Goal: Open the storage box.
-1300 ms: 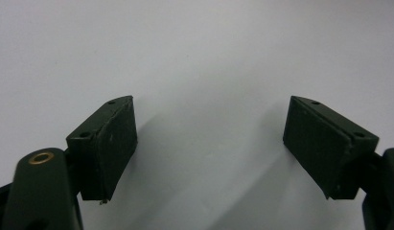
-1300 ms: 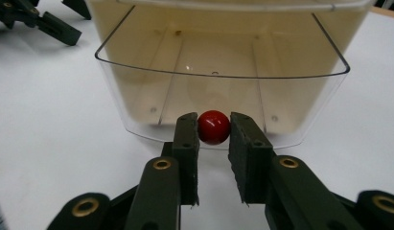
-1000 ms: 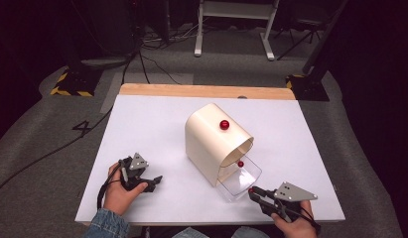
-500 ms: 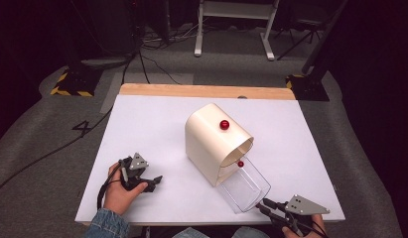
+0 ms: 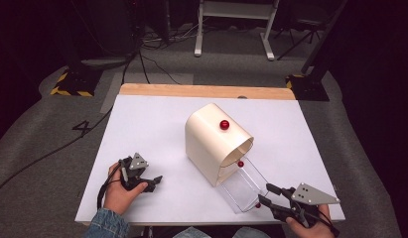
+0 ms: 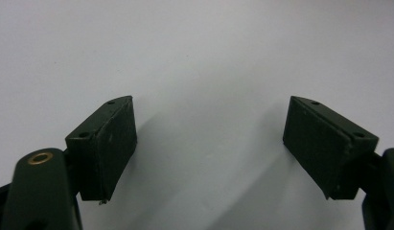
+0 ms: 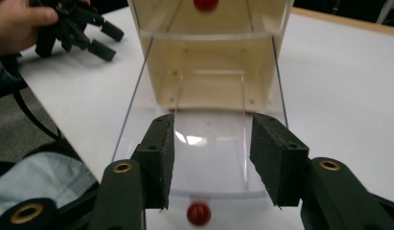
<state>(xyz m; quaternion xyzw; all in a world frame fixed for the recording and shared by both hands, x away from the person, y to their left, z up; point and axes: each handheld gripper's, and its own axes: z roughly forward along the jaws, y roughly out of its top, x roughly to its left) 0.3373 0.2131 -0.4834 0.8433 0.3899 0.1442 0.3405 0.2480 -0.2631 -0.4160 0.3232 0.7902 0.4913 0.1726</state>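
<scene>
White table (image 5: 157, 129) carries a cream box (image 5: 214, 141); right gripper (image 5: 267, 194) jaws (just opening) release its clear drawer (image 5: 243, 186); left gripper (image 5: 154, 182) rests open.

Left hand (image 5: 118, 191): rested low, wrapped around its tool.
Left gripper (image 5: 154, 181): jaws stood wide apart, empty.
Right gripper (image 5: 267, 196): jaws had just been opening, nothing pressed between them.

Clear glossy plastic drawer (image 5: 243, 186), glossy red knob (image 7: 199, 213), matt cream cabinet (image 5: 211, 139), smooth white table (image 5: 147, 129).
</scene>
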